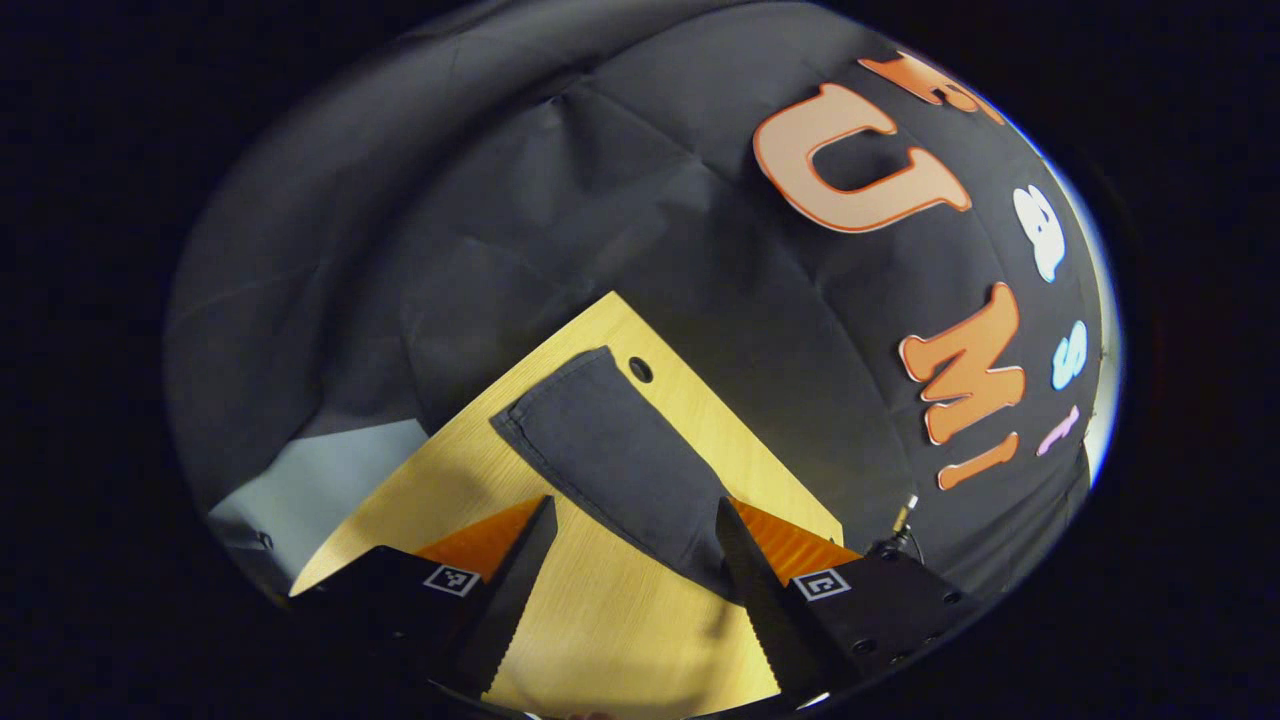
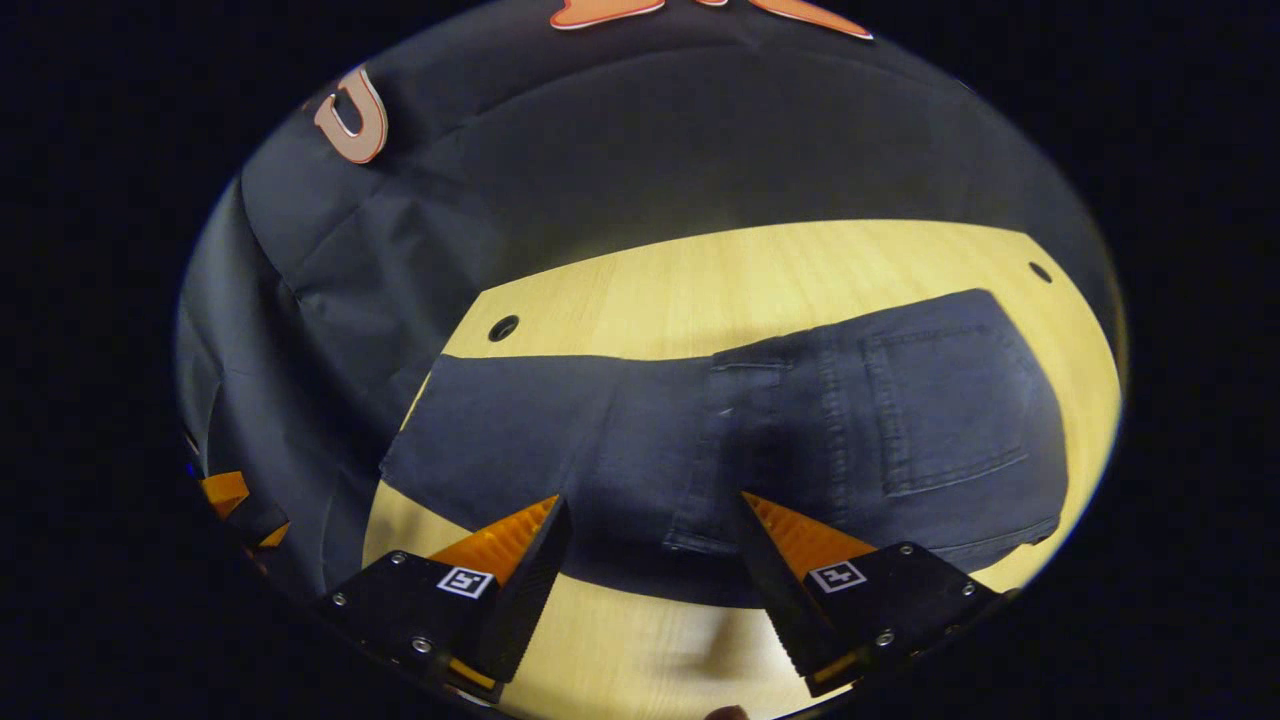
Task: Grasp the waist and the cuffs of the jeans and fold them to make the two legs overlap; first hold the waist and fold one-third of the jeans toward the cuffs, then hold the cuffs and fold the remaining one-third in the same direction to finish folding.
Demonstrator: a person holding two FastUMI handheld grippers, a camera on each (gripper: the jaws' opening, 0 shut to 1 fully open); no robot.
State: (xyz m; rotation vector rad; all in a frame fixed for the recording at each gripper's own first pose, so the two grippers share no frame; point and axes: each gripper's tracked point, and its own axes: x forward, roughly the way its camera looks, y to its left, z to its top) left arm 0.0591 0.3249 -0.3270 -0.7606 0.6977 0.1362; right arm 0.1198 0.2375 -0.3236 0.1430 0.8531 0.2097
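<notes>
Lay flat on the wooden table [image 2: 700,280], the dark jeans [image 2: 640,440]: across the middle of the right gripper view, back pocket [image 2: 945,410] at right, legs running left; one leg end in the middle of the left gripper view. Looked soft and floppy, a bit heavy, not slippery, thick at the seams. Best pinched at the waist edge, lower middle of the right gripper view, and at the cuffs [image 1: 550,395]. Hung wide open with nothing held, both the left gripper [image 1: 630,590] and the right gripper [image 2: 650,590], just above the cloth. Could not tell the second leg apart. Waist hidden in the left gripper view
</notes>
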